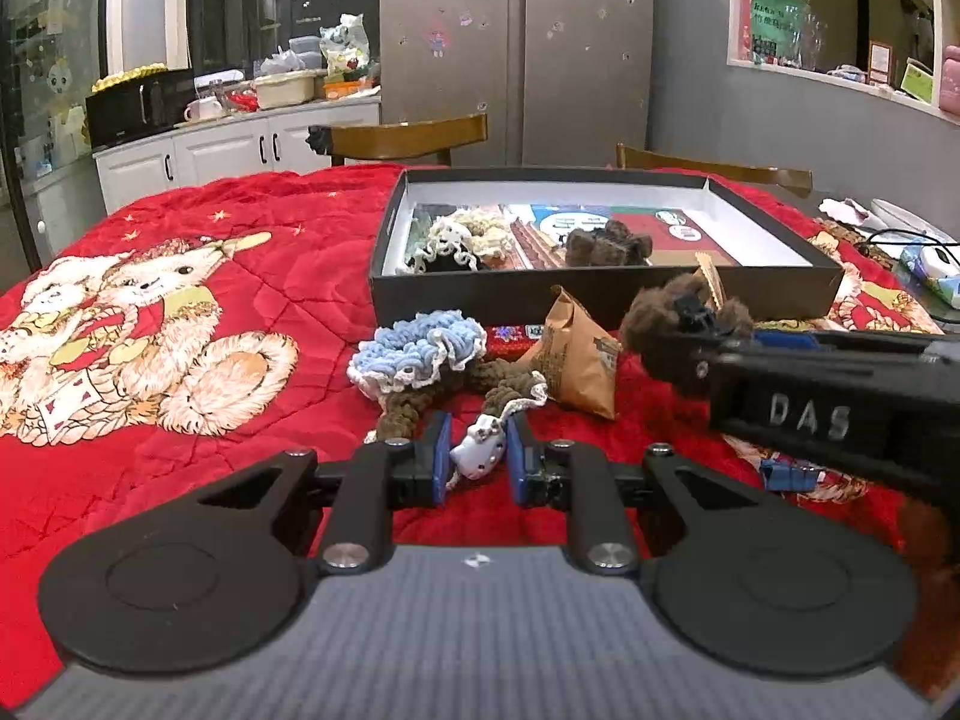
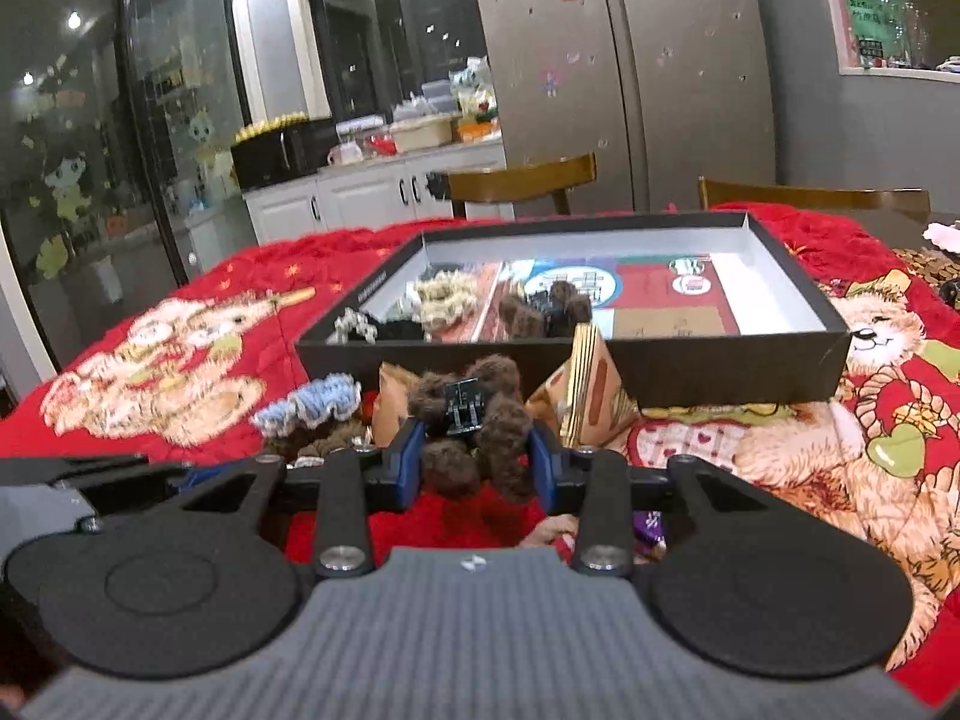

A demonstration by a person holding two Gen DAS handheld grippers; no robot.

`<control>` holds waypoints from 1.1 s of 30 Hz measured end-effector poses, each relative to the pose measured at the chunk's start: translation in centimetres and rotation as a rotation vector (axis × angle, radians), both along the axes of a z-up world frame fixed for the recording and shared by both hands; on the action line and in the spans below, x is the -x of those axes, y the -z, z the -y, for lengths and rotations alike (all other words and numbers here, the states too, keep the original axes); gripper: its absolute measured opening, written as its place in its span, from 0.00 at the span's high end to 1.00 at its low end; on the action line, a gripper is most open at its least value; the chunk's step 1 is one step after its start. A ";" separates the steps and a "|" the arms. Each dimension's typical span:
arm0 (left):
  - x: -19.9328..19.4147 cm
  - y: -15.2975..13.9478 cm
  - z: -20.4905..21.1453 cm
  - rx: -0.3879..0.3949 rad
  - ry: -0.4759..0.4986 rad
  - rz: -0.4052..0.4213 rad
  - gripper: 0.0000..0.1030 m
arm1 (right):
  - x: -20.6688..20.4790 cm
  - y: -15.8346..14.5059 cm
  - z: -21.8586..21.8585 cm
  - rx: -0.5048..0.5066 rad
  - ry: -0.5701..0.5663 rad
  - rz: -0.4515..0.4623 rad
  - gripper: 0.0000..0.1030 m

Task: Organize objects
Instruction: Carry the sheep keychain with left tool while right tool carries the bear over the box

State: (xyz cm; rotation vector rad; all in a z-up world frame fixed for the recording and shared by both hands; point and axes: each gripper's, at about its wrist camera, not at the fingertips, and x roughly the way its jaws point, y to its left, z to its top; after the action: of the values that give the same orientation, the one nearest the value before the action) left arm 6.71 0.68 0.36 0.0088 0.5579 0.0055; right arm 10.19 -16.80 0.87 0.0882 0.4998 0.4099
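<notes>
A bench (image 1: 180, 450) fills the foreground, covered by a red quilted cloth (image 1: 288, 216) printed with fluffy bear figures. On it stands a shallow black box (image 1: 600, 294) with a white inner wall, its near wall facing the cameras; inside lie a cream and black crocheted piece (image 1: 462, 243), a brown fuzzy piece (image 1: 606, 246) and printed cards. Just in front of the near wall, a blue and white crocheted piece (image 1: 420, 354), brown yarn strands (image 1: 408, 408) and a brown paper packet (image 1: 576, 360) crowd together on the cloth. The left tongs (image 1: 477, 459) are closed on a small white cat charm (image 1: 477, 450), low over the cloth just short of this pile. The right tongs (image 2: 477, 450) grip a brown fuzzy hair clip (image 2: 474, 420), held above the cloth just before the box's near wall, with a second paper packet (image 2: 591, 396) leaning against that wall beside it. To the left of the box the cloth lies bare and wide; to its right the cloth runs to the bench edge, where a few white items and a cable (image 1: 900, 240) sit. Behind the bench stand two wooden chair backs (image 1: 408, 135), a steel double-door fridge (image 1: 516, 48), white cabinets (image 1: 240, 150) with a cluttered top, and dark glass doors (image 2: 90, 150) at left.
</notes>
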 end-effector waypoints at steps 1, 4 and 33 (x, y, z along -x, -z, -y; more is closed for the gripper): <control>0.1 -0.1 0.0 0.001 0.001 0.008 0.78 | 0.0 -0.1 0.1 -0.007 0.005 0.009 0.60; 0.4 -0.2 0.0 0.002 0.005 0.020 0.78 | 0.0 -0.2 0.3 -0.018 0.015 0.023 0.60; 3.6 -4.0 0.3 0.075 -0.005 0.155 0.84 | -1.0 -2.1 3.0 -0.217 0.088 0.022 0.61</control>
State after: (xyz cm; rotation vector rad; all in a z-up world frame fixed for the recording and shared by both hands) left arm 3.13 0.37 4.39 -0.0654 0.4033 -0.0102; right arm 11.22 -19.84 3.01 0.3134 0.4265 0.3775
